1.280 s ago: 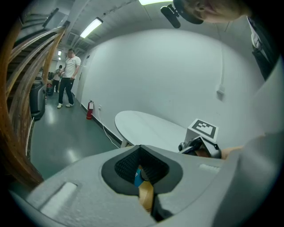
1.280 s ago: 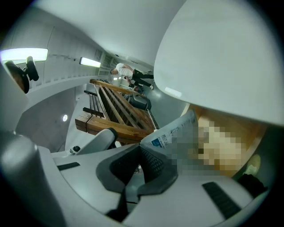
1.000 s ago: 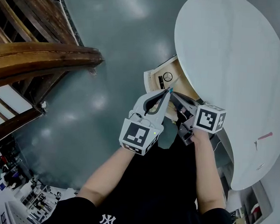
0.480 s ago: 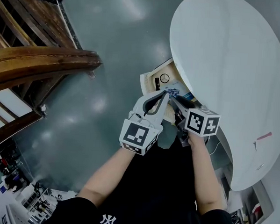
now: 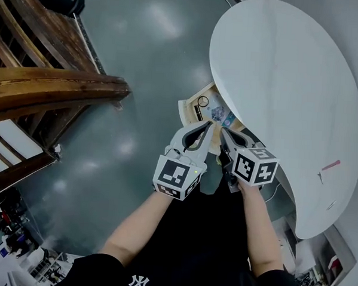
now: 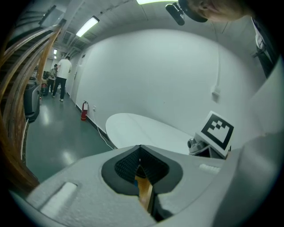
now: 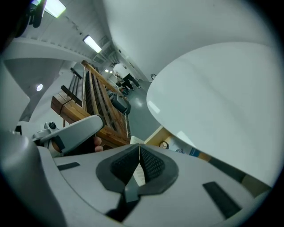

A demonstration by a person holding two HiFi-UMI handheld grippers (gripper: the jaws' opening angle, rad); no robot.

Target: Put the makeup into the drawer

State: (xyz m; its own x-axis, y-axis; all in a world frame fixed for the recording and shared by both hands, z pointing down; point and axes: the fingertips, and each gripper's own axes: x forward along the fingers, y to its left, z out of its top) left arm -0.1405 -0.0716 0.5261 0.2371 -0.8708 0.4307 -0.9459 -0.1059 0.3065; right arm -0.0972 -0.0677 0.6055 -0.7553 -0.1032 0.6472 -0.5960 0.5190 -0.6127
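Observation:
Under the white round table (image 5: 278, 85) a wooden drawer (image 5: 190, 107) stands pulled out. Makeup lies inside it: a round compact (image 5: 203, 101) and blue-printed packets (image 5: 219, 113). My left gripper (image 5: 207, 124) hovers just short of the drawer's near edge, jaws shut and empty; its own view shows the tips (image 6: 140, 148) touching. My right gripper (image 5: 223, 131) sits beside it. Its jaws are closing and meet at the tips (image 7: 139, 145) with nothing between them. The right gripper view shows the drawer (image 7: 155, 134) and the compact (image 7: 165, 145) ahead.
A dark wooden stair railing (image 5: 50, 85) fills the left over a glossy grey-green floor (image 5: 130, 41). A small pink item (image 5: 330, 164) lies on the table's right side. People stand far down the corridor (image 6: 62, 77), near a red fire extinguisher (image 6: 83, 111).
Both grippers have drawn back from the drawer toward me and risen a little. The right gripper rolled, and the makeup in the drawer is now uncovered.

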